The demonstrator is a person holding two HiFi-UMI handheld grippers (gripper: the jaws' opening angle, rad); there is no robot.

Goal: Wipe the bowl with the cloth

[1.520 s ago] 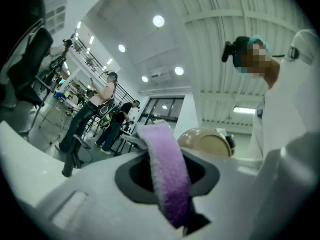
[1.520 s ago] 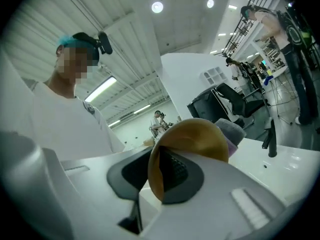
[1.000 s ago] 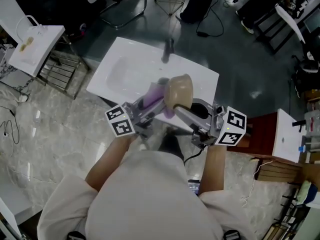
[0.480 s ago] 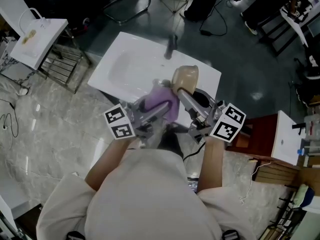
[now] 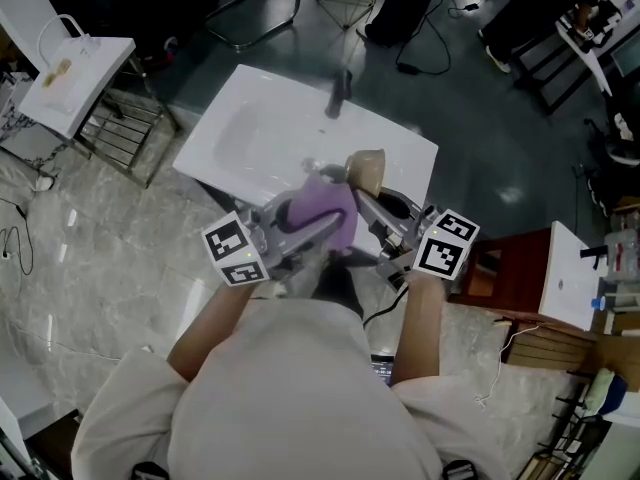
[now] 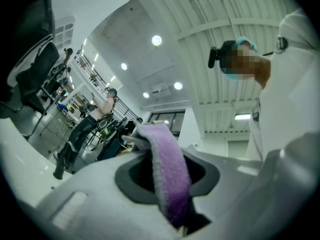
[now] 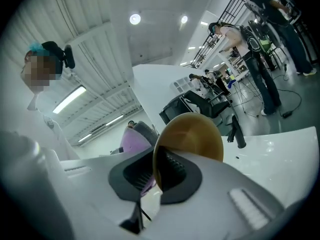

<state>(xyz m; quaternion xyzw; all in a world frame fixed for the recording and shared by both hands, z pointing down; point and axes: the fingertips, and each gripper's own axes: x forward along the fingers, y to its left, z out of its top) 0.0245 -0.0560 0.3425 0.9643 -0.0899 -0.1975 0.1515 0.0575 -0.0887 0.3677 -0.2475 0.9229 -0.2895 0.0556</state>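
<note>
The right gripper (image 7: pixel 156 176) is pinching the tan bowl (image 7: pixel 192 134) by its thin rim, probably light, stiff and slippery. The left gripper (image 6: pixel 167 179) is clamping the soft, limp purple cloth (image 6: pixel 160 144).

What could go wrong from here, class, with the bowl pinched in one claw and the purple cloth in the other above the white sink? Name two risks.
1. The right claw grips the bowl only by its thin rim, so wiping pressure could lever it loose and drop it into the sink.
2. The left claw holds the cloth by a narrow fold; rubbing may tug it free.
</note>
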